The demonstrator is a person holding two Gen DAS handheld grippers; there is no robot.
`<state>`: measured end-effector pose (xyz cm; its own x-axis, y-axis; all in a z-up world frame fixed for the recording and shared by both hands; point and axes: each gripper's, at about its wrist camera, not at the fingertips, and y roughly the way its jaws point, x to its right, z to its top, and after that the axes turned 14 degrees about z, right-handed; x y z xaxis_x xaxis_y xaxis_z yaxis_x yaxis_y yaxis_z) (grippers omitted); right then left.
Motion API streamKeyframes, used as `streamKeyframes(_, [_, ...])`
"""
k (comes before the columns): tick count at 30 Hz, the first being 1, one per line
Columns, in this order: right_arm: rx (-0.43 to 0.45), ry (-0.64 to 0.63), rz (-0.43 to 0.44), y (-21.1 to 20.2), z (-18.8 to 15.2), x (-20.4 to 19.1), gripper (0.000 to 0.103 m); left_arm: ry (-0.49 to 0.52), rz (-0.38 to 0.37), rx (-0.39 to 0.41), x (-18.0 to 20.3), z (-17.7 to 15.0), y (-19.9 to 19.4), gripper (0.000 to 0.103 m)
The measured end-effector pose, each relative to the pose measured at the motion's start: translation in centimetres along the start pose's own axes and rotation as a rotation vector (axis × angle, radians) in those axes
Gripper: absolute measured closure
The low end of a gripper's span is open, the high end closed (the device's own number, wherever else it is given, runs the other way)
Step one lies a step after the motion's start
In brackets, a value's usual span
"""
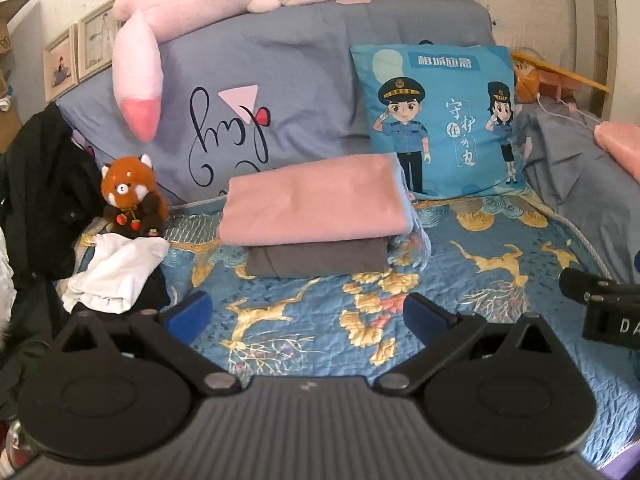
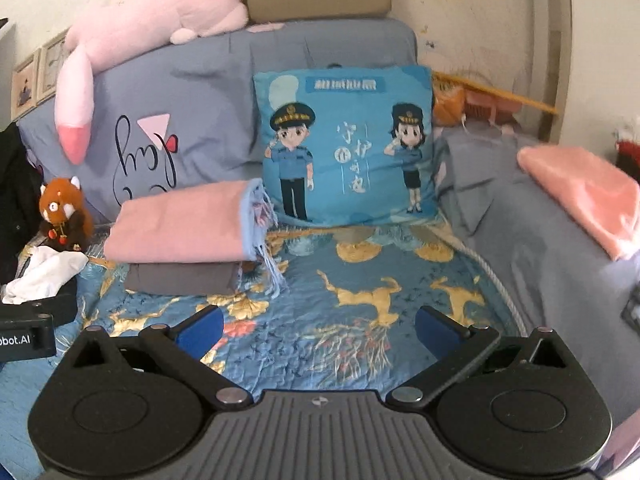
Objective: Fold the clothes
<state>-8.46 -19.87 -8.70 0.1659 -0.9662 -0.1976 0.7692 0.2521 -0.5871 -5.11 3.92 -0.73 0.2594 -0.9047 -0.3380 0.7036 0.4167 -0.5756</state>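
Observation:
A folded pink cloth [image 1: 312, 200] lies on a folded grey garment [image 1: 316, 258] on the blue patterned quilt [image 1: 472, 280]; the stack also shows in the right wrist view, pink [image 2: 180, 224] over grey [image 2: 180, 278]. A crumpled white garment [image 1: 116, 272] lies on dark clothes at the left, also in the right wrist view [image 2: 44, 274]. My left gripper [image 1: 308, 314] is open and empty above the quilt, in front of the stack. My right gripper [image 2: 318, 326] is open and empty to the right of the stack.
A red panda plush [image 1: 132, 196] sits left of the stack. A blue cartoon cushion [image 1: 440, 120], a grey-blue pillow [image 1: 248, 104] and a pink plush [image 1: 192, 12] are behind. A dark jacket [image 1: 36, 184] is piled at left. A pink cloth [image 2: 580, 196] lies at right.

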Motion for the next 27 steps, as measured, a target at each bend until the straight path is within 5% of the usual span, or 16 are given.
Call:
streamKeyframes(4, [-0.028,-0.04,-0.06,0.0,-0.1,-0.7,0.0,-0.006,-0.031,-0.002,0.2,0.3,0.3,0.0])
streamKeyframes(27, [0.02,-0.006,0.008,-2.2,0.2,-0.1,0.0,-0.052,-0.075,-0.01,-0.1,0.2,-0.2,0.0])
